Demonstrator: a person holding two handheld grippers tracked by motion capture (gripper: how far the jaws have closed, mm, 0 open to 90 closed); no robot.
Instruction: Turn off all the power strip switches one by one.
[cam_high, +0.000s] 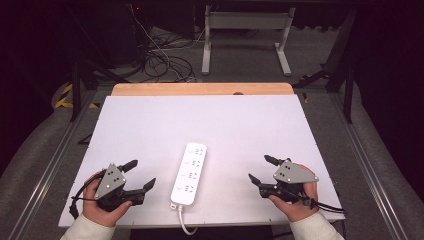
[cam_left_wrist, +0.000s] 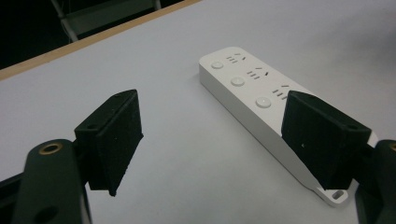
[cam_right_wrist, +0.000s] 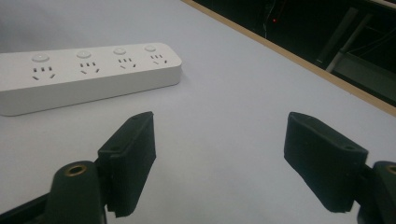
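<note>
A white power strip (cam_high: 189, 173) with several sockets and round buttons lies lengthwise near the front middle of the white table; its cord runs off the front edge. My left gripper (cam_high: 141, 173) rests to its left, held in a hand, jaws wide apart with nothing between them. In the left gripper view the power strip (cam_left_wrist: 252, 98) lies ahead, partly behind the right jaw of my left gripper (cam_left_wrist: 219, 140). My right gripper (cam_high: 261, 169) sits to the strip's right, open and empty. The right gripper view shows the power strip (cam_right_wrist: 84, 74) at upper left, beyond my right gripper (cam_right_wrist: 224, 158).
The white table top (cam_high: 210, 120) has a wooden strip (cam_high: 200, 89) along its far edge. Beyond it stand a grey table frame (cam_high: 245, 35) and tangled cables (cam_high: 160, 60) on the floor. Metal rails (cam_high: 365, 155) run along both sides.
</note>
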